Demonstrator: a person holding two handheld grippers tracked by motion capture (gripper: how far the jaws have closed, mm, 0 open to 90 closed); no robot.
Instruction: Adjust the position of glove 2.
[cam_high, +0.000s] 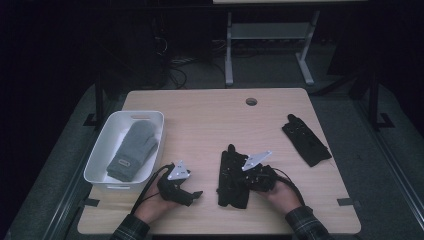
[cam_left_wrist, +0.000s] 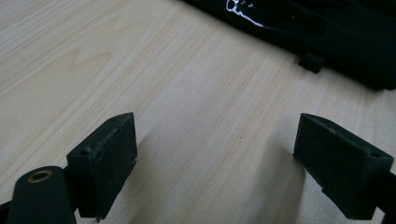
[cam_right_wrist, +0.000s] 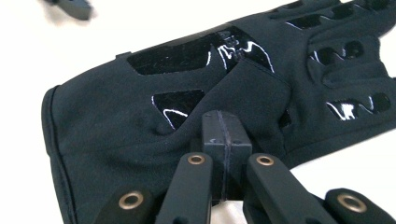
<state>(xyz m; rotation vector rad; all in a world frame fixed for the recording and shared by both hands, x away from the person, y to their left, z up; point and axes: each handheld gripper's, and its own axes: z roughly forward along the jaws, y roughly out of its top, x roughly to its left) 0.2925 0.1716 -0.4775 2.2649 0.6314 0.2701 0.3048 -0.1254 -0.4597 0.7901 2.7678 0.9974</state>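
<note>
Inside white bin (cam_high: 102, 150), apparently one grey mitten (cam_high: 134, 149).

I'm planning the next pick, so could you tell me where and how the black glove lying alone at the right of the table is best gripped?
Probably at the cuff of the far black glove, its wide end, nearest the person. It lies flat, fingers pointing away and left, so I would bring the right gripper down from above on the near right side and pinch up a fold of fabric there, since a flat glove offers no edge to slide jaws under.
</note>
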